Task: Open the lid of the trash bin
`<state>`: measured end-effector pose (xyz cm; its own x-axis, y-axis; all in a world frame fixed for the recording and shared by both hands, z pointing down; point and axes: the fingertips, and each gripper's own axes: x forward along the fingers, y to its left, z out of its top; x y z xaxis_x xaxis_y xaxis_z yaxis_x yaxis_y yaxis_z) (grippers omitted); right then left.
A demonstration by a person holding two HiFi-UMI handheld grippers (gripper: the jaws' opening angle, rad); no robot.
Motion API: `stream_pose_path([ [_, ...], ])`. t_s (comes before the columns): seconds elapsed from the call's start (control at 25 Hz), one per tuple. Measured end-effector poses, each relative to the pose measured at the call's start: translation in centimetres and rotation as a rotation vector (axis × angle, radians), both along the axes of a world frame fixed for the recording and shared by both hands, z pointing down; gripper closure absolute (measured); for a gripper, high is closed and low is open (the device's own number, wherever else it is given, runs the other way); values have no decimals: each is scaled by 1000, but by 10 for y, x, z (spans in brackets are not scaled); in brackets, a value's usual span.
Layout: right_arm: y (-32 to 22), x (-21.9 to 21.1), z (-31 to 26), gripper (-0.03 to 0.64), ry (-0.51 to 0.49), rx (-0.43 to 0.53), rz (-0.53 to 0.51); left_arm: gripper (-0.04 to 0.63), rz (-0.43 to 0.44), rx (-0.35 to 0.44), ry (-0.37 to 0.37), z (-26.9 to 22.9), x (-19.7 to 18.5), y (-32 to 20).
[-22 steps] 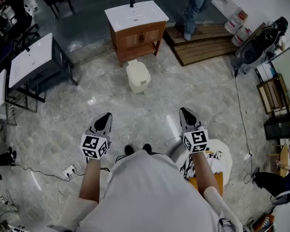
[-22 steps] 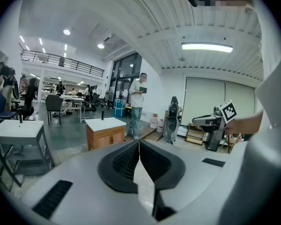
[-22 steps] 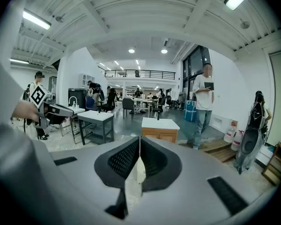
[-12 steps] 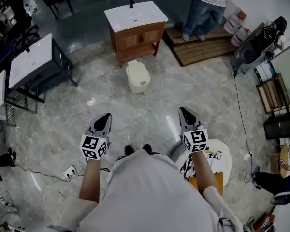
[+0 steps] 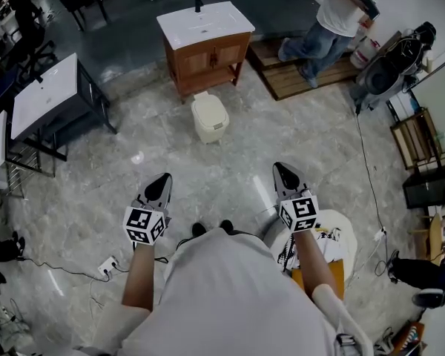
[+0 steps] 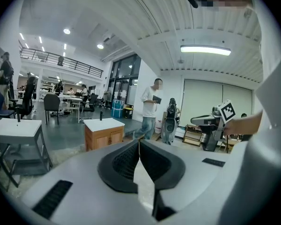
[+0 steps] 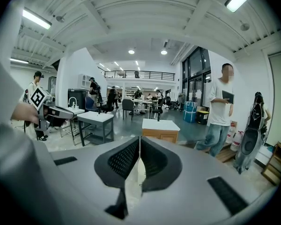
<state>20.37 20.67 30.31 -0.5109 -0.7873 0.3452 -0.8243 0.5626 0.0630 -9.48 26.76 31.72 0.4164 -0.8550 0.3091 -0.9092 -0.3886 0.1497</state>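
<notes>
Marble floor (image 5: 208,176) — cream trash bin (image 5: 209,119); lid (image 5: 208,104) shut

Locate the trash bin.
In the head view, the cream trash bin stands on the marble floor at upper centre. It is just in front of the wooden sink cabinet.

text: none readable | labels, brands, numbers, signs: none legible in any view
</notes>
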Motion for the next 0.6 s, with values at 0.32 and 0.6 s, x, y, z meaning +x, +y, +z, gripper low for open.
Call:
stream_pose_path([
  [0.32, 5, -13, -1, 581, 7, -3, 22, 574, 35, -3, 7, 1, -11, -2],
  [0.6, 11, -24, 0, 581, 6, -4, 57, 574, 86, -5, 2, 3, -18, -4],
])
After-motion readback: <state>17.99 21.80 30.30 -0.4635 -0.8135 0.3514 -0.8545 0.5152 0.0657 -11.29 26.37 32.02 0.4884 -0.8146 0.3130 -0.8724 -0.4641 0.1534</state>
